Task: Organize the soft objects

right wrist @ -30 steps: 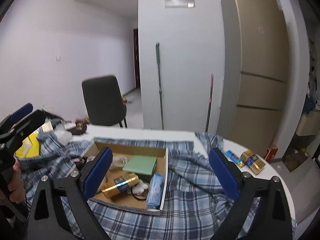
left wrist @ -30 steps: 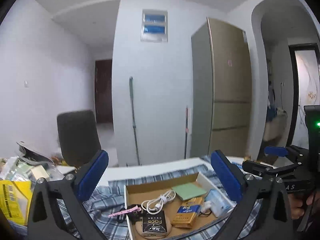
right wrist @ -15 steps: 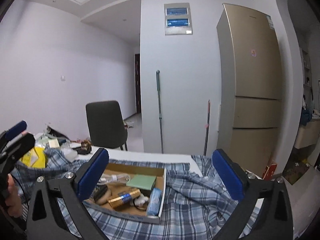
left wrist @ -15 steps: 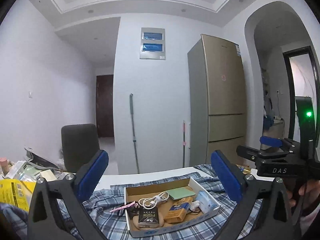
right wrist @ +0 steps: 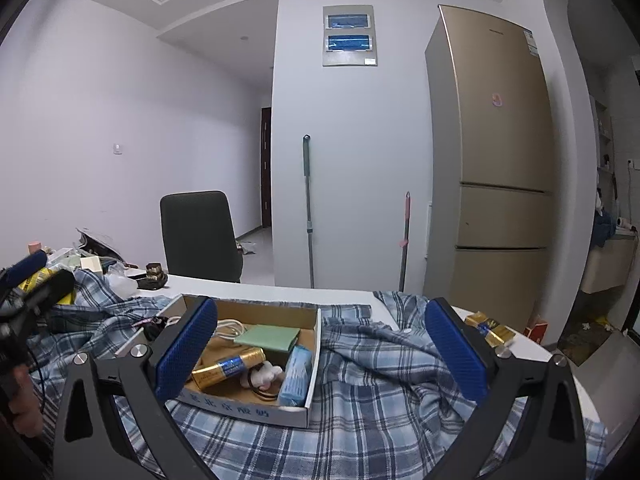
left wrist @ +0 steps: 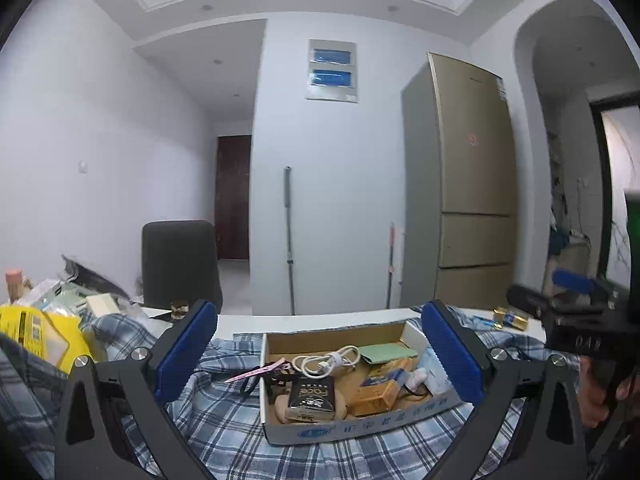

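Observation:
A blue plaid cloth (left wrist: 224,412) lies rumpled over the white table, also in the right wrist view (right wrist: 384,392). An open cardboard box (left wrist: 348,428) sits on it, holding a white cable, a green pad, a gold box and a black packet; it also shows in the right wrist view (right wrist: 256,408). My left gripper (left wrist: 320,354) is open and empty, held above and in front of the box. My right gripper (right wrist: 322,354) is open and empty, above the box's right side and the cloth. Each gripper shows at the edge of the other's view.
A yellow bag (left wrist: 36,336) and clutter pile sit at the table's left. Gold packets (right wrist: 490,326) lie on the table's far right. A dark chair (right wrist: 198,236) stands behind the table. A fridge (right wrist: 492,168) and two mop handles stand by the back wall.
Both cameras have tilted up and drawn back a little, so the box and cloth sit lower in view. Both grippers stay open and empty.

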Tool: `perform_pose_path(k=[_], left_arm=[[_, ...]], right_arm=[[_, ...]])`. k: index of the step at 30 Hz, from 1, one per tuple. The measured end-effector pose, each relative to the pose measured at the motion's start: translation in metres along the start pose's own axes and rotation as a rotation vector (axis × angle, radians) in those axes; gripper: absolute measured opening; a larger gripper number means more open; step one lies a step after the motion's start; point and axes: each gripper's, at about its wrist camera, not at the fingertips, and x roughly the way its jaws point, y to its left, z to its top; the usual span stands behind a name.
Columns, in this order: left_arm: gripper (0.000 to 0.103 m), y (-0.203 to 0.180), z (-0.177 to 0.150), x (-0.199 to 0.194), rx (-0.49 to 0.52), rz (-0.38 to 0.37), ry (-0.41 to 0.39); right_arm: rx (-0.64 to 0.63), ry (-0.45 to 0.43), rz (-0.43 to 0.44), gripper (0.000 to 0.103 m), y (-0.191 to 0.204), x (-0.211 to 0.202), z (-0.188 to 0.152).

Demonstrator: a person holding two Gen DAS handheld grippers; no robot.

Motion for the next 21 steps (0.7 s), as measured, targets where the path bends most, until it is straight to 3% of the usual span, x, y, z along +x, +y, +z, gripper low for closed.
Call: perform_pose_path(k=[10, 21], left_arm=[[0.103, 0.017, -0.005, 0.006, -0.066, 0.03, 0.028], [0.103, 0.005, -0.006, 0.006, 0.005, 0.032, 0.029]], right_arm=[[-0.01, -0.018, -0.002, 0.103, 0.002, -0.002, -0.012], [-0.007, -0.019, -0.002, 0.103, 0.0, -0.002, -0.012]])
